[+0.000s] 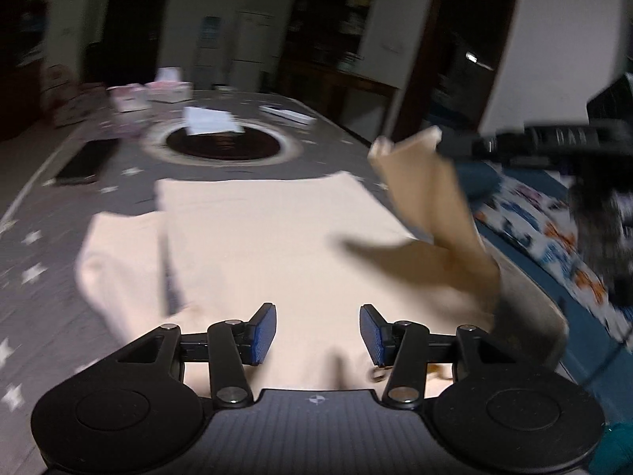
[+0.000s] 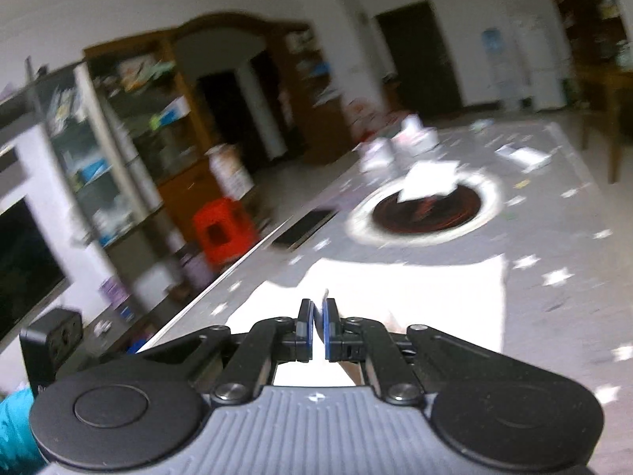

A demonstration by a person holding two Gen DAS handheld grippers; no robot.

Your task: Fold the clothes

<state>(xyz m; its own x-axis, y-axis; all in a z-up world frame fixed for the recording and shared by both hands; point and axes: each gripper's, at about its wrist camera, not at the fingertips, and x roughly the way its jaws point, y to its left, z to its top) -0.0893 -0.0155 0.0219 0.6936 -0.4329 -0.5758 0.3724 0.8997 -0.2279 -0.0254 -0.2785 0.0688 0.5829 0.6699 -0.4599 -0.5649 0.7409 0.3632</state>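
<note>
Left wrist view: the left gripper [image 1: 316,334], blue pads spread with nothing between them, hovers over a cream cotton garment [image 1: 253,245] lying flat near the near edge of the grey star-patterned table [image 1: 47,213], while the right gripper [image 1: 554,138] lifts one sleeve [image 1: 431,194] at the table's right edge

Right wrist view: the right gripper's [image 2: 318,328] fingers are pressed together, apparently pinching that fabric. The sleeve fold seems under way; next, the sleeve likely needs laying across the body
</note>
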